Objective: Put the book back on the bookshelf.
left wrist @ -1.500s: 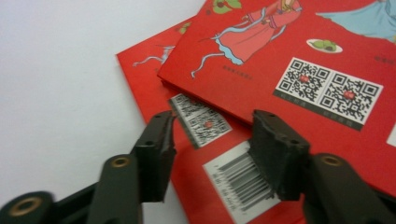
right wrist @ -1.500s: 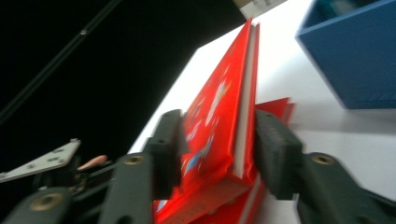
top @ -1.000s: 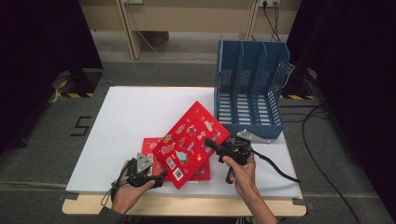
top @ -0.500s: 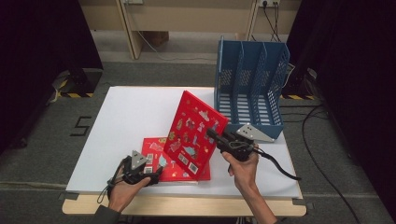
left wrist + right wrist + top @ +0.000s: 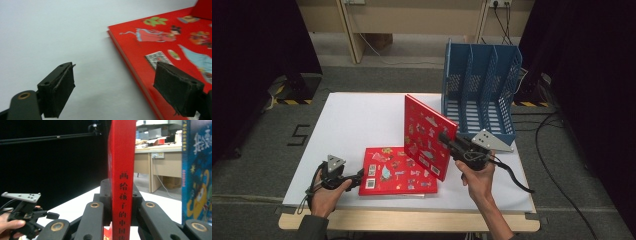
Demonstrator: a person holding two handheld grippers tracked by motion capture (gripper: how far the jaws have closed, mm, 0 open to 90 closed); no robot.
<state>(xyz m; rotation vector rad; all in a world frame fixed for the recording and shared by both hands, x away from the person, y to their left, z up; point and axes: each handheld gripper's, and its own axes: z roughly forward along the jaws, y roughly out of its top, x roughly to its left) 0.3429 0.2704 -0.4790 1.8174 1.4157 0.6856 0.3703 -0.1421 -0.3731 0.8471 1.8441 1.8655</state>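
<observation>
My right gripper is shut on the spine of a red picture book, which stands upright on edge above the white table. Its jaws have just been closing on that book, and the right gripper view has the red spine pinched between them. A second red book lies flat near the table's front. My left gripper rests low at that book's left edge, open. In the left gripper view the flat book's edge runs in between the wide-apart jaws, untouched.
A blue slotted file rack stands at the table's back right, close behind the upright book. A blue cartoon cover fills the right edge of the right gripper view; I cannot tell what it belongs to. Bare table lies left and behind.
The right gripper has lifted the red book from a slant to upright. The left gripper has slid left, out to the flat book's left edge.
</observation>
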